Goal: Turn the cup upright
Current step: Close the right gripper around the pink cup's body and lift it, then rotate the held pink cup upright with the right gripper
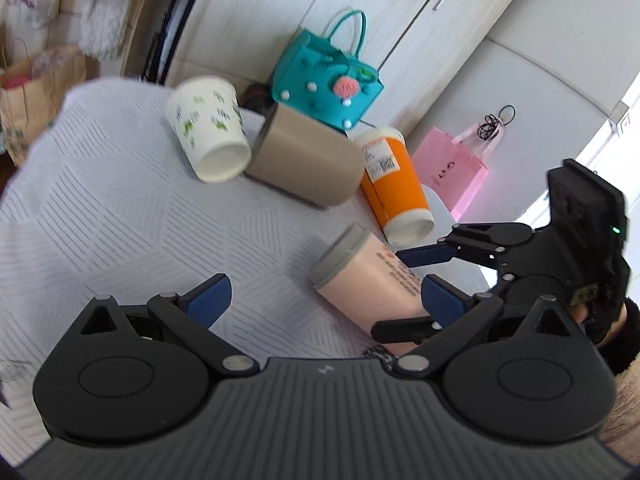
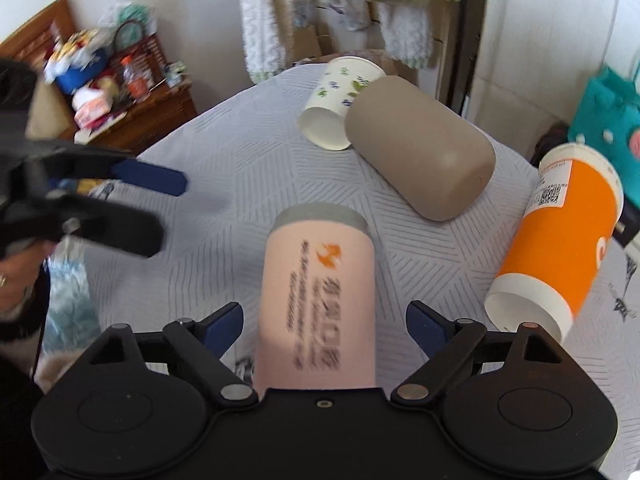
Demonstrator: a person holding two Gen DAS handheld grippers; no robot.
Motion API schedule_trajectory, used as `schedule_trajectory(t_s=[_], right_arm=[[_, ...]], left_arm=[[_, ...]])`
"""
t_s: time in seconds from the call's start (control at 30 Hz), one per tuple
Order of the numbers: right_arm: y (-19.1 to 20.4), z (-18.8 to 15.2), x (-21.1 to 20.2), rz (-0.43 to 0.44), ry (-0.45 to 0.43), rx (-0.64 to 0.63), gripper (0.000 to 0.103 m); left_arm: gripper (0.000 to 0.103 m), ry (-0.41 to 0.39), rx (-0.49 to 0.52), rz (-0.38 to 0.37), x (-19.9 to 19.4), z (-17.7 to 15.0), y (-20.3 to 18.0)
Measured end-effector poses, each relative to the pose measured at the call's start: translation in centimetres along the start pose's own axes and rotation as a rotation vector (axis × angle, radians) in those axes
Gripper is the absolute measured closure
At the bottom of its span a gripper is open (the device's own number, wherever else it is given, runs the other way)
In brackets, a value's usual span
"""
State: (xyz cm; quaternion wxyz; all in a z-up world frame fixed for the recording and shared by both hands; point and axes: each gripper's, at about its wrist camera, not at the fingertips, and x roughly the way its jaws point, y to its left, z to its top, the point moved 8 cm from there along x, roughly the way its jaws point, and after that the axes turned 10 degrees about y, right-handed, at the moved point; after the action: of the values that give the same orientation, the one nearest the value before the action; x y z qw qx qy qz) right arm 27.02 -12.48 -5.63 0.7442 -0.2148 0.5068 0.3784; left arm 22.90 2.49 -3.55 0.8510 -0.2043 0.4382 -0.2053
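A pink cup [image 2: 318, 292] with a grey rim band lies on its side on the white patterned tablecloth [image 2: 240, 168]; it also shows in the left wrist view [image 1: 368, 276]. My right gripper [image 2: 324, 330] is open, its blue-padded fingers on either side of the pink cup, with gaps showing. In the left wrist view the right gripper [image 1: 420, 276] straddles the cup's base end. My left gripper [image 1: 320, 300] is open and empty above the cloth, left of the cup; it shows in the right wrist view [image 2: 160, 208].
Three more cups lie on their sides: a white leaf-print cup [image 1: 208, 128], a brown cup [image 1: 304, 156] and an orange cup [image 1: 394, 184]. A teal bag [image 1: 324, 84] and pink bag [image 1: 452, 168] stand beyond the table edge. A cluttered wooden shelf [image 2: 120, 92] is at left.
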Motion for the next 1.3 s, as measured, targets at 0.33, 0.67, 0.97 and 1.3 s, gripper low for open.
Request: schedule_trajectory(t_s=[0.33,0.67,0.97,1.3], right_arm=[[1.0,-1.1,-1.1,0.143,-0.027,-0.014,0.013],[1.5,-0.6,-0.3,0.17,-0.026,0.017,0.036],[0.8,-1.7,-0.5,0.167,-0.066,0.081,0.036],[1.5,-3.6,-1.4,0.035,-0.176,0.061,0.036]], left_arm=[[0.001,0.218,-0.112,-0.201,5.4,-1.4,-1.9],[0.003,0.171,-0.208,-0.175,5.9,-2.0,-1.5],[0.032,0.124,-0.153,-0.15,6.4,-1.6,-2.2],[0.034,0.068,-0.028,-0.131,6.2,-2.1,-4.4]])
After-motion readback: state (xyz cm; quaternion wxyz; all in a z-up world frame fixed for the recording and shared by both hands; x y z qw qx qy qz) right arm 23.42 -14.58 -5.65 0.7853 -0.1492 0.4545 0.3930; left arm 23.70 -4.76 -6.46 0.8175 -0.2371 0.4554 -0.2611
